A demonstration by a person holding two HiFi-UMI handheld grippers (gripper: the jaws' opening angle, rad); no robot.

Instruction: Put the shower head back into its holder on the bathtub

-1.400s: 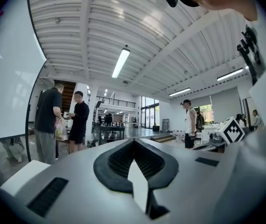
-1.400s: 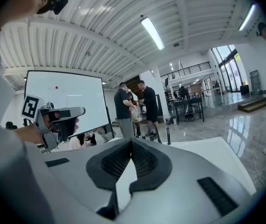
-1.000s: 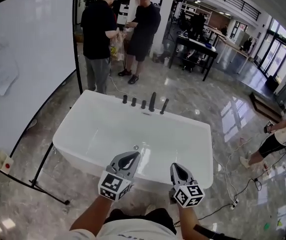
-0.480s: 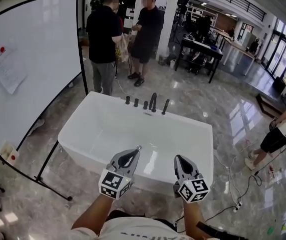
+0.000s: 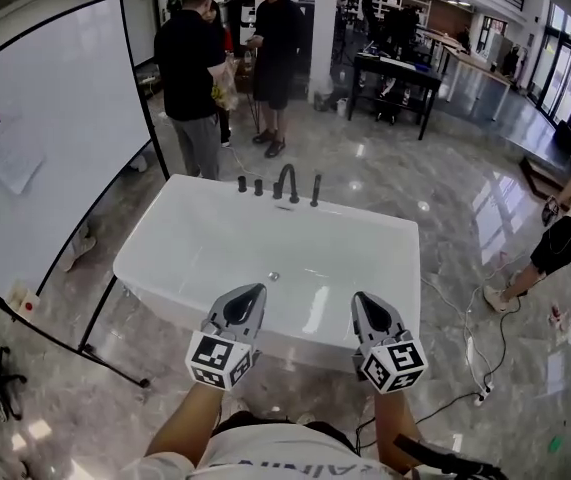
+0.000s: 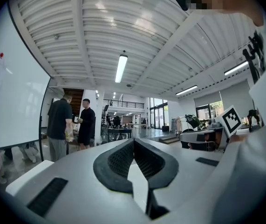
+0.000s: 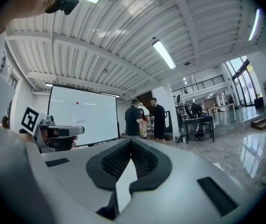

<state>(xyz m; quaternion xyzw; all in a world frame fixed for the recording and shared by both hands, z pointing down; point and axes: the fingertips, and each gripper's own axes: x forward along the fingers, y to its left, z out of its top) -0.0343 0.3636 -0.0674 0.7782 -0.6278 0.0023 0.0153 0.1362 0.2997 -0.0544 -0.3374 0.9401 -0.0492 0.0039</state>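
Note:
A white bathtub (image 5: 365,213) fills the middle of the head view. On its far rim stands a row of dark fittings: two small knobs (image 5: 250,185), a curved spout (image 5: 287,182) and a slim dark upright piece (image 5: 315,190) at the right end, too small to tell what it is. My left gripper (image 5: 253,293) and right gripper (image 5: 363,300) hover side by side over the tub's near rim, pointing level toward the fittings. Both are shut with nothing between the pads, as the left gripper (image 6: 133,140) and right gripper (image 7: 131,141) show in their own views.
A large whiteboard (image 5: 55,138) on a black stand (image 5: 105,353) is left of the tub. Two people (image 5: 190,58) stand behind it, near a black table (image 5: 400,73). Another person (image 5: 565,238) sits at the right. Cables (image 5: 470,348) lie on the glossy floor.
Both grippers have moved forward and slightly up, farther out over the tub's near rim. The head view has swung, so the tub sits more central. Both stay shut.

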